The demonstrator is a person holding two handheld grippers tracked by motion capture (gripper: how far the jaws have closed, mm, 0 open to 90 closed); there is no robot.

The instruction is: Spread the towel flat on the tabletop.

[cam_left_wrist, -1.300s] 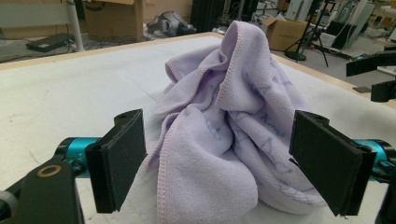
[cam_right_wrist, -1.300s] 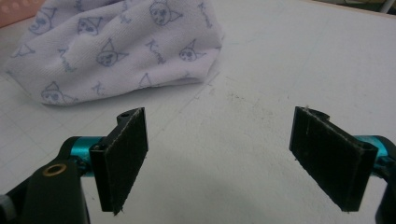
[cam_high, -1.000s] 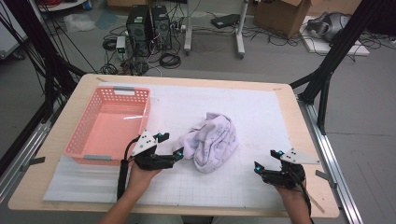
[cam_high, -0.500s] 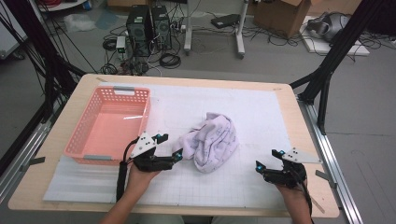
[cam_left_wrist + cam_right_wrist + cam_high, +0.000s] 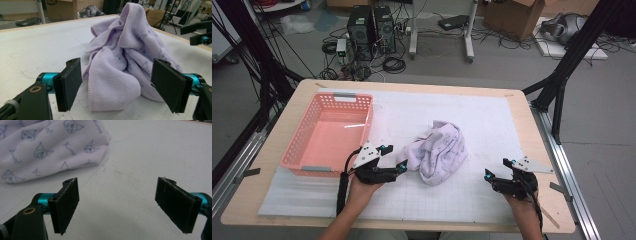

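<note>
Towel [image 5: 439, 152] bunched at frame centre, both grippers low.
Left gripper [image 5: 117, 87]: jaws wide, just been closing, towel fold between, prob. untouched. Right gripper [image 5: 116, 206]: wide, empty; its view shows cartoon print. High view adds basket [image 5: 294, 155] at left.

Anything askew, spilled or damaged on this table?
Nothing damaged or spilled. The lilac printed towel lies crumpled in a heap on the white gridded mat, not flat. The pink plastic basket sits squarely at the mat's left. The left gripper has open jaws flanking the towel's near fold.
</note>
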